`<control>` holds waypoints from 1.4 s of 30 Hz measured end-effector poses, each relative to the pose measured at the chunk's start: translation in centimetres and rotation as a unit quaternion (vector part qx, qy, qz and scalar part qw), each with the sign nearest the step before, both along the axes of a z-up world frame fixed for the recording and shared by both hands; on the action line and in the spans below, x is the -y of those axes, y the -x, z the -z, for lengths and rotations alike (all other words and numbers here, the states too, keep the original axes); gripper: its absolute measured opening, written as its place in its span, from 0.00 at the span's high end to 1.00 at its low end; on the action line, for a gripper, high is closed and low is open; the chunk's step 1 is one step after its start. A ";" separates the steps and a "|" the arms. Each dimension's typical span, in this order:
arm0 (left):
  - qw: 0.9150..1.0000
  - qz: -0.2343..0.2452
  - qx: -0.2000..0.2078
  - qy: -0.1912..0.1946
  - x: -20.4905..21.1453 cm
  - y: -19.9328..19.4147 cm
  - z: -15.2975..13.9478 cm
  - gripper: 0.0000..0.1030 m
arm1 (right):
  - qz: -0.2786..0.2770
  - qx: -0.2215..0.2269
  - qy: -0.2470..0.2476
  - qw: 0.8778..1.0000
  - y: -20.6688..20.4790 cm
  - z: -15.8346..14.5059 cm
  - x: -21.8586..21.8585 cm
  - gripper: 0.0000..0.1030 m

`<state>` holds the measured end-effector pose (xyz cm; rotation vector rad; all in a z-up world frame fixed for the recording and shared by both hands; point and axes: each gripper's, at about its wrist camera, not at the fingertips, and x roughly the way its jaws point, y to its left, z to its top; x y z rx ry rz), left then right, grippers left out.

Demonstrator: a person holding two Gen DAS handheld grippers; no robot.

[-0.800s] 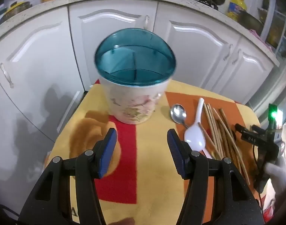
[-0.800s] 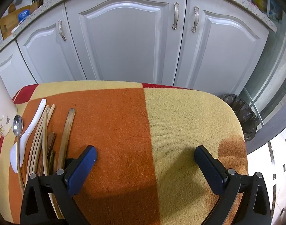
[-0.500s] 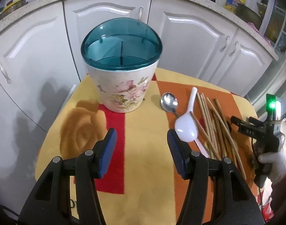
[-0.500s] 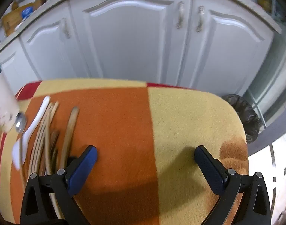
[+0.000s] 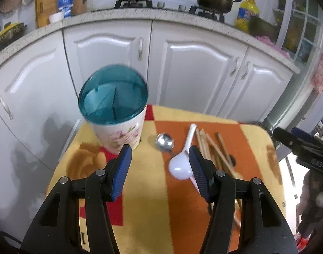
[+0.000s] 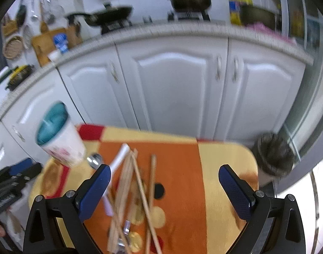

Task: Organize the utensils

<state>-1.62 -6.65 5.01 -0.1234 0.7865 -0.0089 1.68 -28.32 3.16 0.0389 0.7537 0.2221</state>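
Note:
A floral utensil holder [image 5: 119, 134] with a teal divided insert stands at the table's far left corner; it shows too in the right wrist view [image 6: 62, 144]. Right of it lie a metal spoon [image 5: 164, 142], a white spoon [image 5: 181, 165] and several wooden chopsticks [image 5: 212, 150]. The chopsticks [image 6: 138, 182] spread in a loose pile in the right wrist view. My left gripper [image 5: 160, 170] hangs open above the yellow and orange cloth, nothing between its fingers. My right gripper [image 6: 164, 187] is wide open above the chopsticks, holding nothing.
The small table [image 5: 153, 222] wears a yellow, orange and red cloth. White cabinet doors [image 5: 191, 72] rise close behind it. A dark waste bin [image 6: 271, 158] stands off the table's far right corner. Pots, a wok and an oil bottle [image 5: 246, 13] sit on the counter.
Both grippers have pulled back and up from the table, so more of the kitchen shows. The right view now takes in the chopsticks and the holder. Both stayed open.

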 end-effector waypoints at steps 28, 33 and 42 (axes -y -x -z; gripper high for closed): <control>0.998 0.025 0.052 0.001 2.2 1.9 -3.6 0.46 | -0.019 0.075 0.003 0.997 3.8 -5.3 -1.9 0.01; 0.998 0.032 0.045 0.001 2.4 1.8 -3.2 0.46 | -0.018 0.073 0.003 0.997 3.8 -5.3 -1.8 0.01; 0.999 0.034 0.033 0.005 2.3 1.3 -2.7 0.46 | -0.019 0.065 -0.018 0.998 3.3 -4.8 -0.9 0.01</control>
